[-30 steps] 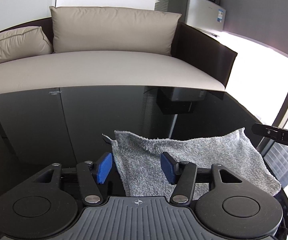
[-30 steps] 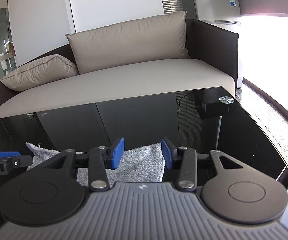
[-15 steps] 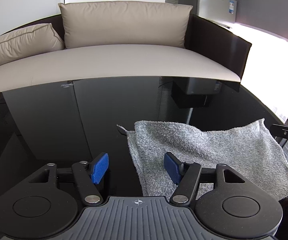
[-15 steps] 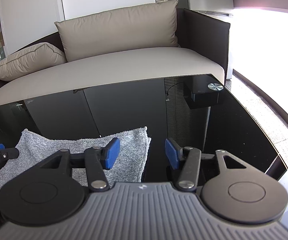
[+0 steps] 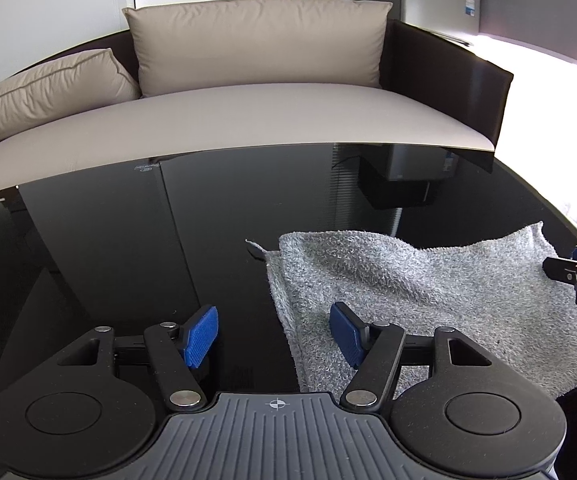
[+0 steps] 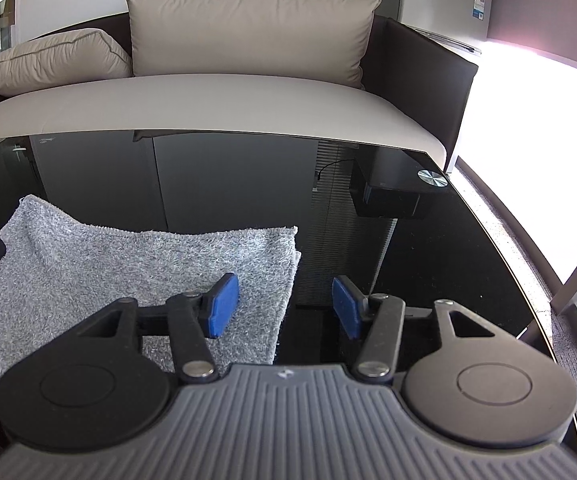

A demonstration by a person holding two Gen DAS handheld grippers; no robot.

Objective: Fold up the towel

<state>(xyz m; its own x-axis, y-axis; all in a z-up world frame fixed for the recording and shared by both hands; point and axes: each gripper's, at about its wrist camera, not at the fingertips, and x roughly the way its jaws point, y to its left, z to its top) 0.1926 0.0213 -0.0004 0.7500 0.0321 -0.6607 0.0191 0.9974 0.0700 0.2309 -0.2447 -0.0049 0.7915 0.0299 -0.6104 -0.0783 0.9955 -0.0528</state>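
Grey terry towel is lying folded double on the black glass table, layers showing at the side edges, surface lumpy, far edge rippling, small tag sticking out at one far corner.

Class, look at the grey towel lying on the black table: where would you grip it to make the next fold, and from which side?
Probably the two near corners of the towel, one per gripper, coming from the near edge. It lies flat, already doubled, and each side edge sits between an open pair of pads: left gripper, right gripper, whose jaws are opening.
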